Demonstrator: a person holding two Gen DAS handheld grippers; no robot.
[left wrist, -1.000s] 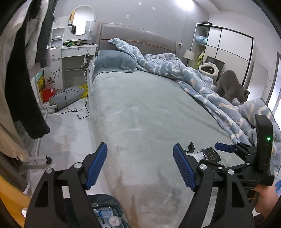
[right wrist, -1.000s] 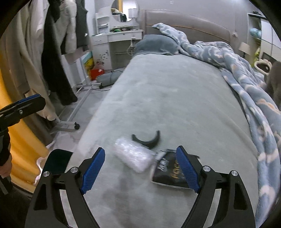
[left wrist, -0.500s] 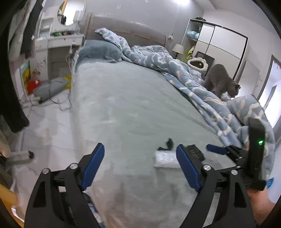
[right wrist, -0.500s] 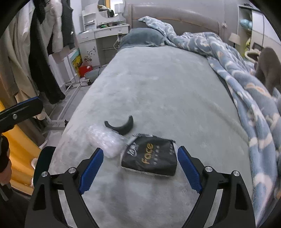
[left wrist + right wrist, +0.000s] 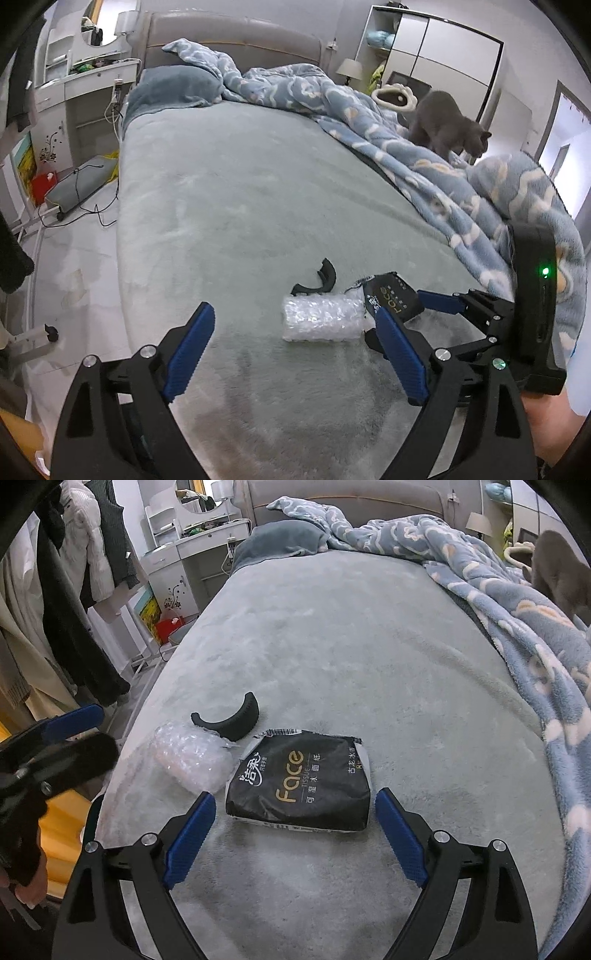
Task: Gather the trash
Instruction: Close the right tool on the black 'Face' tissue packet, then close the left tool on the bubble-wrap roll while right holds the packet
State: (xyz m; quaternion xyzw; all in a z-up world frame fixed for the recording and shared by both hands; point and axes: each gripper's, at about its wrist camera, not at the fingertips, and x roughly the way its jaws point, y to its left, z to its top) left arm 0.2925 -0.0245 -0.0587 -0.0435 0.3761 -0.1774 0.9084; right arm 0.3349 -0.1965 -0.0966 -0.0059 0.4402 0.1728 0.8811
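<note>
On the grey bed (image 5: pixel 369 646), the right gripper (image 5: pixel 295 834) stands wide apart just short of the black tissue pack (image 5: pixel 299 786). The left gripper (image 5: pixel 295 354), its jaws having just opened further, gapes empty near the bubble wrap (image 5: pixel 321 317). A curved black piece (image 5: pixel 227 725) lies beyond, what it is unclear, and the tissue pack is partly hidden in the left view.

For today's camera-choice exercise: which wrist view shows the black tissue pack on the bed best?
The right wrist view: the black tissue pack lies whole and unobstructed, label readable, centred ahead of the open right claw. In the left wrist view the pack sits off to the right, partly hidden behind the claw's own blue finger and the bubble wrap.
</note>
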